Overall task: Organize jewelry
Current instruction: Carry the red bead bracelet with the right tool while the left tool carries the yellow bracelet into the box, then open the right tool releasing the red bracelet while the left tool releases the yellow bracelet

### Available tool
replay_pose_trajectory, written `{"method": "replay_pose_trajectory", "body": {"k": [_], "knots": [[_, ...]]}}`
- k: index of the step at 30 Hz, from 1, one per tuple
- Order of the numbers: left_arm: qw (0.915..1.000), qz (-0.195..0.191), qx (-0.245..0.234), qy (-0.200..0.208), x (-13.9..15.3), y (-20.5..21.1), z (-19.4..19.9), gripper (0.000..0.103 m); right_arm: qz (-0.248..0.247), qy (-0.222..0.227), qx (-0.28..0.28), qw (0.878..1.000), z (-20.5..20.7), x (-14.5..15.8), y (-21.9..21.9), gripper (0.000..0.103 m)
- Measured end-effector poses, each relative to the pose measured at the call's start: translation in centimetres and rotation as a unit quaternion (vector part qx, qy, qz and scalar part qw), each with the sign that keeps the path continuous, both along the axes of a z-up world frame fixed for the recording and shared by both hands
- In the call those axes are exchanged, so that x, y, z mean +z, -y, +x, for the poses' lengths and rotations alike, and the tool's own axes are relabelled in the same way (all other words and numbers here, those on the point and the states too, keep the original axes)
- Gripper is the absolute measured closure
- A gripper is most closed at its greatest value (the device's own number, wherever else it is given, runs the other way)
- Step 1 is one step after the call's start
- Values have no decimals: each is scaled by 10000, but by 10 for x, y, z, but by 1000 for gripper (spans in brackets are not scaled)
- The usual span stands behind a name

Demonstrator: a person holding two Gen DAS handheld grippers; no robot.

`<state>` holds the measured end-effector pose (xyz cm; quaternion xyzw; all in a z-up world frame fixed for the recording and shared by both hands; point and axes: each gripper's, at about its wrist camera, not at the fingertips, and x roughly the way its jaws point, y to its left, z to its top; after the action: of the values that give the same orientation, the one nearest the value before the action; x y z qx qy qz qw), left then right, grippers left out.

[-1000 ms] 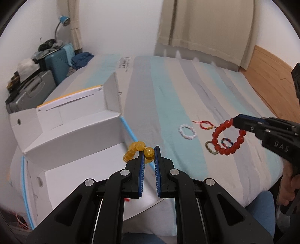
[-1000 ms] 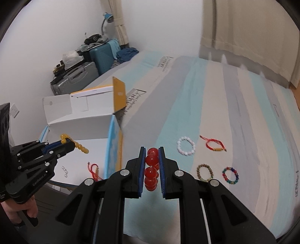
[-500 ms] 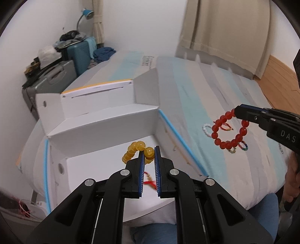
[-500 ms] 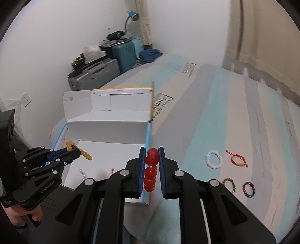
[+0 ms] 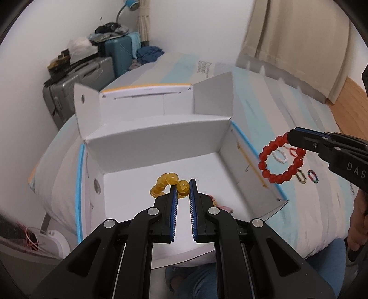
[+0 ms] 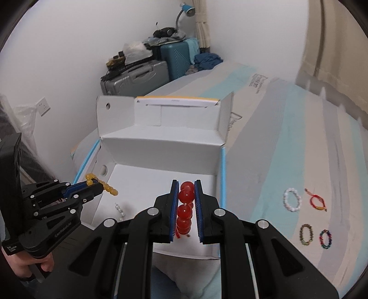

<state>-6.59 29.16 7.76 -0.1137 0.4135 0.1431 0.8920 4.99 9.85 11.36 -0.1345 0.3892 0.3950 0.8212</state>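
the yellow bracelet hangs from the tips of the left gripper, whose fingers are closed on one of its beads; the rest of the strand curls off to the left, in the air above the white floor of the box. the red bracelet is pinched by the right gripper, closed on a bead at the loop's upper right, so the ring dangles open beyond the box's right wall, over the bed. in the right wrist view the red beads stand in a column between the blue pads, above the near right part of the box floor. the left gripper shows there at the left, over the box's left edge, with the yellow strand sticking out to the right of its tip. inside the box lie a small pearl piece near the left wall and a red cord piece, mostly hidden behind the left gripper's right finger. still on the bed, to the right of the box, are a white bracelet, a red cord bracelet, a brown bracelet and a multicolour bracelet, all apart from each other. the box lid stands open at the far side. suitcases are stacked against the far wall under a blue lamp, and a curtain hangs at the far right. a hand grips the left handle.
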Motion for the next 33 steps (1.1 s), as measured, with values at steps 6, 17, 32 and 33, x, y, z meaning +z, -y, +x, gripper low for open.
{"method": "replay_pose_trajectory", "body": {"k": [6, 17, 32, 33], "knots": [[9997, -166, 123, -161, -23, -17, -3, 94, -256, -232, 149, 9993, -5, -36, -22, 90], [9968, -455, 173, -639, -72, -33, 6, 94, -666, -620, 202, 9956, 4, -94, -42, 90], [9956, -425, 274, -793, -88, -39, 4, 77, -875, -674, 220, 9936, 4, -116, -50, 64], [9958, -405, 316, -763, -86, -40, 3, 67, -820, -628, 228, 9944, 2, -113, -47, 58]]}}
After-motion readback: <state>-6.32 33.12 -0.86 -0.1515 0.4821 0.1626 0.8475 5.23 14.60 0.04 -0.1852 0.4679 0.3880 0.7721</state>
